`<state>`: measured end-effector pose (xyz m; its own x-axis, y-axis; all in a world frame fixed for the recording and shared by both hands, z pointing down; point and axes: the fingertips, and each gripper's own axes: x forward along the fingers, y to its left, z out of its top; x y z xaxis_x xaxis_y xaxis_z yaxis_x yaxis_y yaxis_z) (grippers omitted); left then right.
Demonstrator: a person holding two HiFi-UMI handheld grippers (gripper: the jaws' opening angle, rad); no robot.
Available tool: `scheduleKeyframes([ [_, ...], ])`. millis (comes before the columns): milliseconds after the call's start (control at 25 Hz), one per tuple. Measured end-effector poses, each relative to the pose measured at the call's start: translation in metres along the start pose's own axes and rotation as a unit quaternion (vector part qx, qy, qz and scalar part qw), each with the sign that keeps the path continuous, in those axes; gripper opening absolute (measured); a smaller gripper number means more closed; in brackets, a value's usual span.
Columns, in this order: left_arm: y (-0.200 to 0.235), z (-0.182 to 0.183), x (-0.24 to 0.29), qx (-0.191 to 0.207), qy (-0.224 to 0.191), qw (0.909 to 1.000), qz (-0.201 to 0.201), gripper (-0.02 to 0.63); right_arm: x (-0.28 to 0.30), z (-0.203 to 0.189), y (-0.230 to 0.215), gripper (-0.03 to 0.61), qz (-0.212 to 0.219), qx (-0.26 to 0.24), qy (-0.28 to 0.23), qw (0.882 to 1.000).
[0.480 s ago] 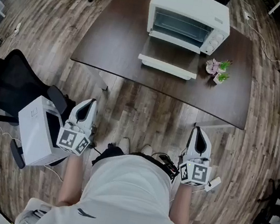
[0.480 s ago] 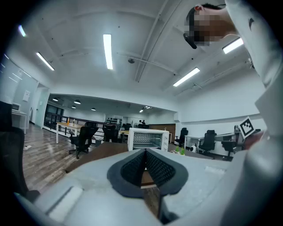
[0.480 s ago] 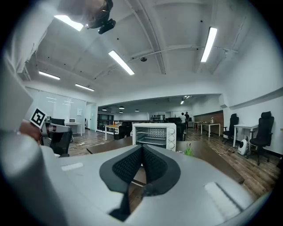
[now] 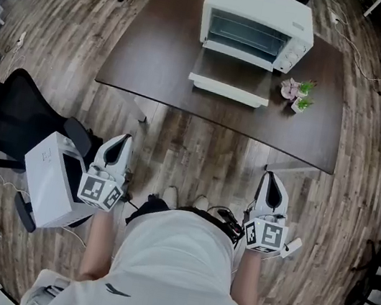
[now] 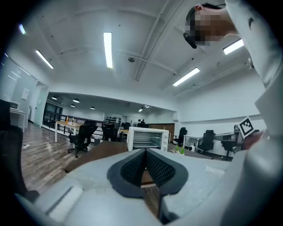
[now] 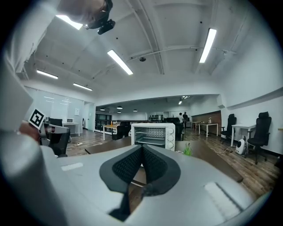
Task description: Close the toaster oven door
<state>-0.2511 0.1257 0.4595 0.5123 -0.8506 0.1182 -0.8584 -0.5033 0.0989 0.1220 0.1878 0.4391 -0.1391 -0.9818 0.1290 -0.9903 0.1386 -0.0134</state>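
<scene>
Looking along the left gripper (image 5: pixel 145 151), we find its jaws closed tip to tip with nothing between them. The right gripper (image 6: pixel 141 149) shows the same: pads meeting, empty. Beyond each pair of jaws, well apart from them, we see the oven (image 4: pixel 258 20) with its front facing us. From the head view we place both grippers low at the sides of the person (image 4: pixel 173 269), left and right of the torso, pointing forward over the wooden floor (image 4: pixel 203 161). The oven stands on the far part of a dark table (image 4: pixel 157 51). Its door (image 4: pixel 235 75) is open, folded down flat toward us, with the handle edge near the table's front edge. Two small potted plants (image 4: pixel 297 95) sit on the table just right of the door. To our left, off the table, stand a black chair (image 4: pixel 18 114) and, touching it, a white box (image 4: pixel 51 178).
</scene>
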Motion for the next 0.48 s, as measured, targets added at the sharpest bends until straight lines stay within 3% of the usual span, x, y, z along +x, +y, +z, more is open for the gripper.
scheduleKeyframes([
  [480, 0.025, 0.000, 0.008, -0.006, 0.002, 0.9999, -0.013, 0.005, 0.016, 0.005, 0.019, 0.002, -0.006, 0.000, -0.007, 1.000],
])
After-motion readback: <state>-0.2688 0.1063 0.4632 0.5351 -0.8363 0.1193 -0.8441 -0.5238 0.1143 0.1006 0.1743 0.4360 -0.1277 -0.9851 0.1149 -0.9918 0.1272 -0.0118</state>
